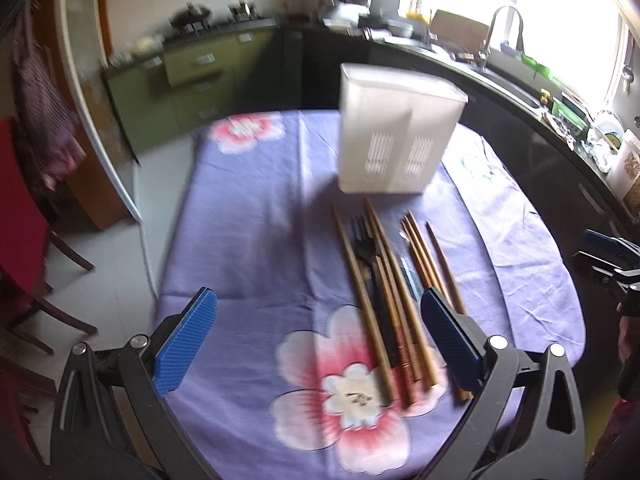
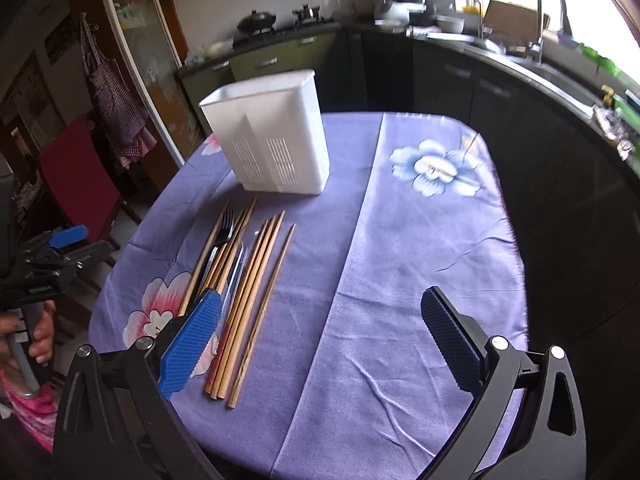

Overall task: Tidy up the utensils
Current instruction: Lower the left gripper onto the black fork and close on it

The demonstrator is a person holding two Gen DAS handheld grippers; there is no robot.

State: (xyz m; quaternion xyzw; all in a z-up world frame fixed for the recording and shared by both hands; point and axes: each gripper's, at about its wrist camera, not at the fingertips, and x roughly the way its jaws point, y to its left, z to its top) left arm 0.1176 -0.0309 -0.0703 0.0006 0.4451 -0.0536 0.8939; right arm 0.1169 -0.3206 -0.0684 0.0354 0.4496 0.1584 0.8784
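Note:
A white plastic utensil holder (image 1: pixel 396 136) (image 2: pixel 272 136) stands upright at the far side of the table. In front of it lie several wooden chopsticks (image 1: pixel 372 312) (image 2: pixel 248 304), a black fork (image 1: pixel 362 246) (image 2: pixel 224 228) and a clear-wrapped utensil (image 2: pixel 236 272), side by side on the purple floral tablecloth (image 1: pixel 248 240) (image 2: pixel 400 280). My left gripper (image 1: pixel 318 340) is open above the near table edge, its right finger beside the chopsticks. My right gripper (image 2: pixel 320 340) is open, its left finger over the utensils' near ends. Both are empty.
A red chair (image 1: pixel 20 232) (image 2: pixel 76 168) stands left of the table. A dark kitchen counter with a sink and tap (image 2: pixel 548 20) runs along the right and back. The other gripper shows at the right edge of the left wrist view (image 1: pixel 612 268) and at the left edge of the right wrist view (image 2: pixel 44 260).

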